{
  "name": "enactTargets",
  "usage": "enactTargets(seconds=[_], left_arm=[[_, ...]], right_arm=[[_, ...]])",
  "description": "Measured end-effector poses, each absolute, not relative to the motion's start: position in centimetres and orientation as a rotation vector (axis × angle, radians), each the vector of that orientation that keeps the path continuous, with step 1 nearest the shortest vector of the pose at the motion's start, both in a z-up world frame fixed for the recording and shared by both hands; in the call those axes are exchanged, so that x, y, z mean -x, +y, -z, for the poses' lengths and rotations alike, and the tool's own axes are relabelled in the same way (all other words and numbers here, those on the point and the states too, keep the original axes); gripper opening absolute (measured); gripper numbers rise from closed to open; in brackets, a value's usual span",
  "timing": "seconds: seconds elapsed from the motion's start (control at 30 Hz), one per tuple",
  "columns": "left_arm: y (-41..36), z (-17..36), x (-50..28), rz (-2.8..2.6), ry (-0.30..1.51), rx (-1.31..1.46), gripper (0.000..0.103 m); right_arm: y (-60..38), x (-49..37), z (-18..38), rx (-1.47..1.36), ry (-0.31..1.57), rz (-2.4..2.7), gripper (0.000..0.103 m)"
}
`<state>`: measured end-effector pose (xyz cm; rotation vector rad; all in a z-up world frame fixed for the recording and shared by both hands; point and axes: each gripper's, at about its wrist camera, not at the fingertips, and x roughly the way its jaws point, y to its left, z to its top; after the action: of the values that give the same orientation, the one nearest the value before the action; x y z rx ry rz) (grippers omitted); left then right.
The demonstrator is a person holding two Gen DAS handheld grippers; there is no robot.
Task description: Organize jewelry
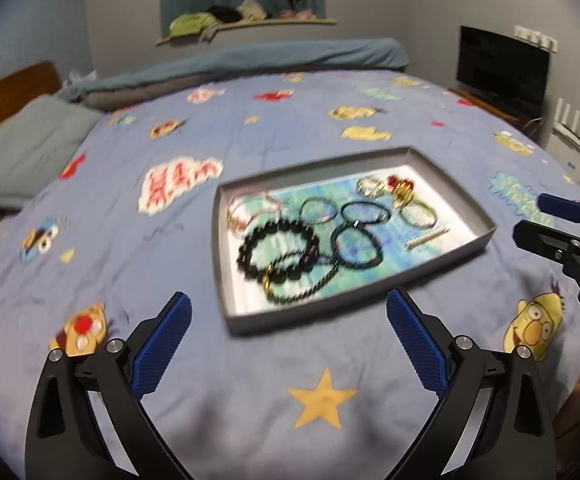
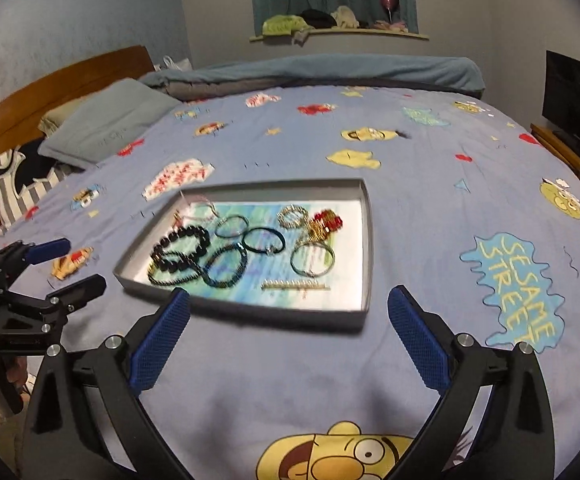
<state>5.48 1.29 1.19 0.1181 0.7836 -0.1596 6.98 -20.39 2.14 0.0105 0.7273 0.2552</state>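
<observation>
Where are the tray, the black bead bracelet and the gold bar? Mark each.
tray [image 2: 368, 236], right wrist view, right wall.
black bead bracelet [image 2: 203, 240], right wrist view, far beads.
gold bar [image 2: 296, 286], right wrist view, middle.

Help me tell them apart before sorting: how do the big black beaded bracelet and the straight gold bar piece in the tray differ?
The black beaded bracelet is a closed loop of chunky dark round beads; the gold bar piece is a thin, pale, straight strip. The bracelet lies at the tray's left end, overlapping a dark chain; the bar lies alone near the front edge. Both rest flat inside the grey tray, untouched.
</observation>
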Motion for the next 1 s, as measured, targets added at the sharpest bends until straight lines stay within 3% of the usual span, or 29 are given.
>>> enactTargets(seconds=[0.27,1.0], left_arm=[[1.0,0.8,-6.6,0.075,0.835,-0.11,0.097],[1.1,0.8,-6.4,0.03,0.765,-0.083,0.098]], right_arm=[[-18.9,-7.2,-0.7,0.046,0.754,-0.205,0.097],[-18.0,-7.9,0.9,0.049,0.749,-0.175,0.097]])
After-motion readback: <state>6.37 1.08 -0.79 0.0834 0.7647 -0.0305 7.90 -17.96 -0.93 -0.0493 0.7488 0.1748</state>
